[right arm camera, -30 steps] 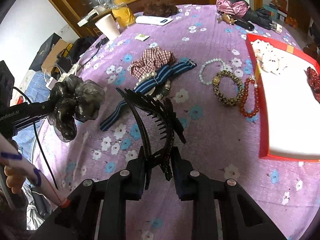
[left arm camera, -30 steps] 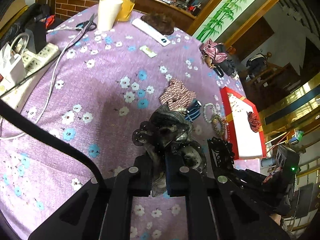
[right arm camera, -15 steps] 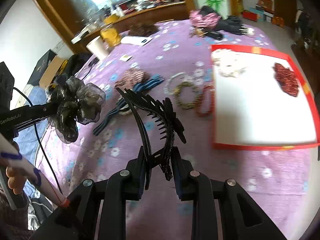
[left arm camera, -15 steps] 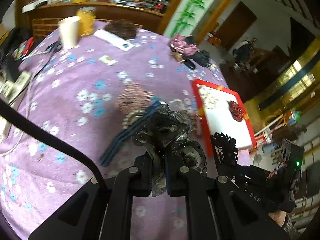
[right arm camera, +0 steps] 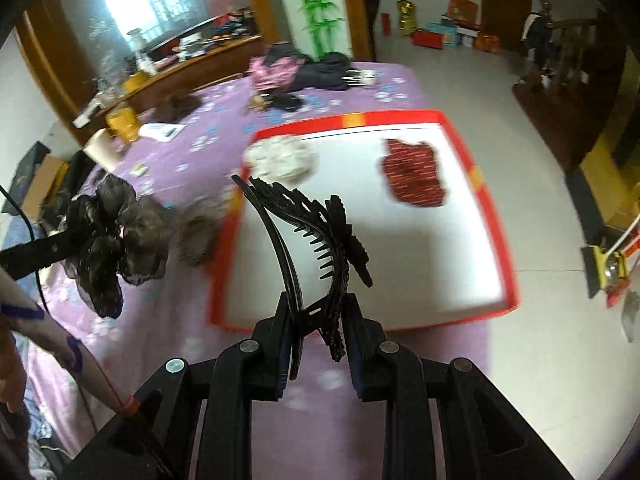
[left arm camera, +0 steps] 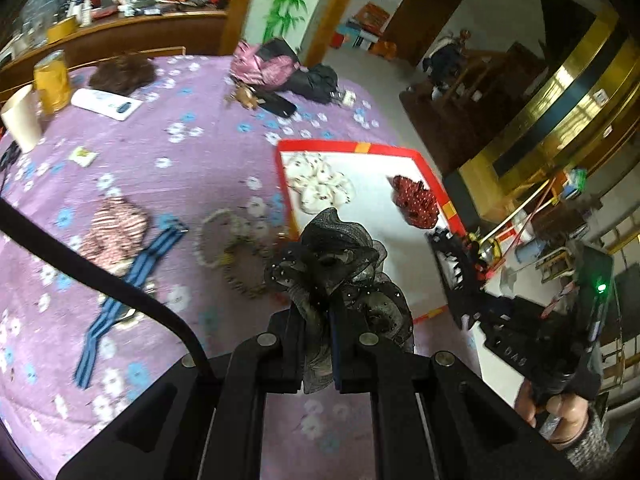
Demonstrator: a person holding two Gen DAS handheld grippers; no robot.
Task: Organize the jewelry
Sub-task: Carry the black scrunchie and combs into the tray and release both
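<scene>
The left wrist view alone shows the loose pieces lying on the purple flower-print cloth of the worktop [left arm camera: 168, 160]: a pink checked fabric scrunchie [left arm camera: 114, 230], a blue striped strap [left arm camera: 132, 276], a white bead bracelet [left arm camera: 218, 240] and a leopard-print bangle [left arm camera: 244, 272], all left of the red-rimmed white tray [left arm camera: 368, 200]. In the right wrist view these are blurred or hidden.

The right wrist view alone shows the whole tray [right arm camera: 360, 224], with a white ruffled scrunchie [right arm camera: 280, 156] at its far left corner and a dark red sequinned scrunchie [right arm camera: 414, 172] toward its far right.

Left claw [left arm camera: 332, 344]: jaws nearly shut, pinching the black gauze ruffled hair bow [left arm camera: 340, 268], which stands up from the fingertips above the worktop, at the tray's near left edge. Seen from the right wrist, the same bow [right arm camera: 112, 240] hangs off to the left of the tray, clear of the cloth.

Right claw [right arm camera: 316, 320]: jaws partly closed, clamping the base of the black toothed plastic hair clip [right arm camera: 312, 236]. The clip rises upright, held above the tray's near left part and touching nothing else. In the left wrist view, the clip [left arm camera: 456, 264] appears beyond the tray's right edge.
</scene>
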